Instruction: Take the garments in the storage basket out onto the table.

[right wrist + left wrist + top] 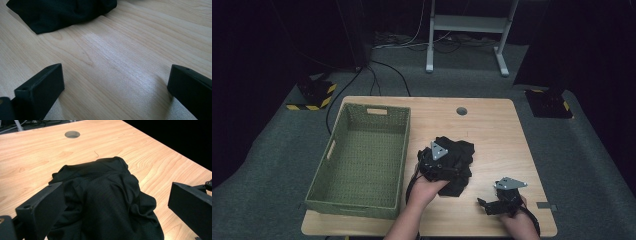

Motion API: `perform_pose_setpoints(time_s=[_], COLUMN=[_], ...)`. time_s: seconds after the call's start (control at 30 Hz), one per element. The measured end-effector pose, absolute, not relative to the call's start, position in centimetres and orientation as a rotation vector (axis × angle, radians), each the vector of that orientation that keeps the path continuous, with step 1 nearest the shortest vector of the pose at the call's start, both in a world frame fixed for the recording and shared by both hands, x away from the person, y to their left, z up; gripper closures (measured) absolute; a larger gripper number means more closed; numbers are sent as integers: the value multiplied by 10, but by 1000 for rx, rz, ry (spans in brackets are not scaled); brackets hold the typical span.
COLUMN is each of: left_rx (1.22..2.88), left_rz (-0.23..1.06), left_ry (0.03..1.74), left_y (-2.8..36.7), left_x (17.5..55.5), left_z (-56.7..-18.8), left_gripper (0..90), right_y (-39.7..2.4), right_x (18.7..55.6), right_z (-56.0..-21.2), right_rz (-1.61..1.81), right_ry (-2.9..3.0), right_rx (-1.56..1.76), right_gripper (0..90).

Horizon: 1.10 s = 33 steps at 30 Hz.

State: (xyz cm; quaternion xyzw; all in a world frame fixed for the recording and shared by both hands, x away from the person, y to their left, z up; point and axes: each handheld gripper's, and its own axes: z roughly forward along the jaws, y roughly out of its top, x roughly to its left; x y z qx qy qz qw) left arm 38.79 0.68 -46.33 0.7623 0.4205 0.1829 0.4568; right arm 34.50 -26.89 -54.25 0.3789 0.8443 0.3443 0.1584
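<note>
High view: my left claw stood over a crumpled black garment on the worktop, beside an empty green woven basket.

Left gripper view had that claw spread wide, the garment bunched between its jaws but not pinched; right gripper view had my right claw spread too, over bare wood, the cloth just ahead. I judged the risk to be closing on only a top fold: the loose fabric could slip free or trail over the basket rim during the lift.
</note>
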Motion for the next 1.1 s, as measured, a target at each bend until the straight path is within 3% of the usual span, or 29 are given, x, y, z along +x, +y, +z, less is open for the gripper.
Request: perform_pose_setpoints(time_s=[1.1], left_rx=[1886], left_rz=[544], left_ry=[991], left_y=[20], left_x=[354], left_z=[-450], left_gripper=[8], right_y=[-269], right_x=[345], right_z=[-543], right_rz=[985], right_ry=[2416], right_rx=[1081], right_gripper=[4])
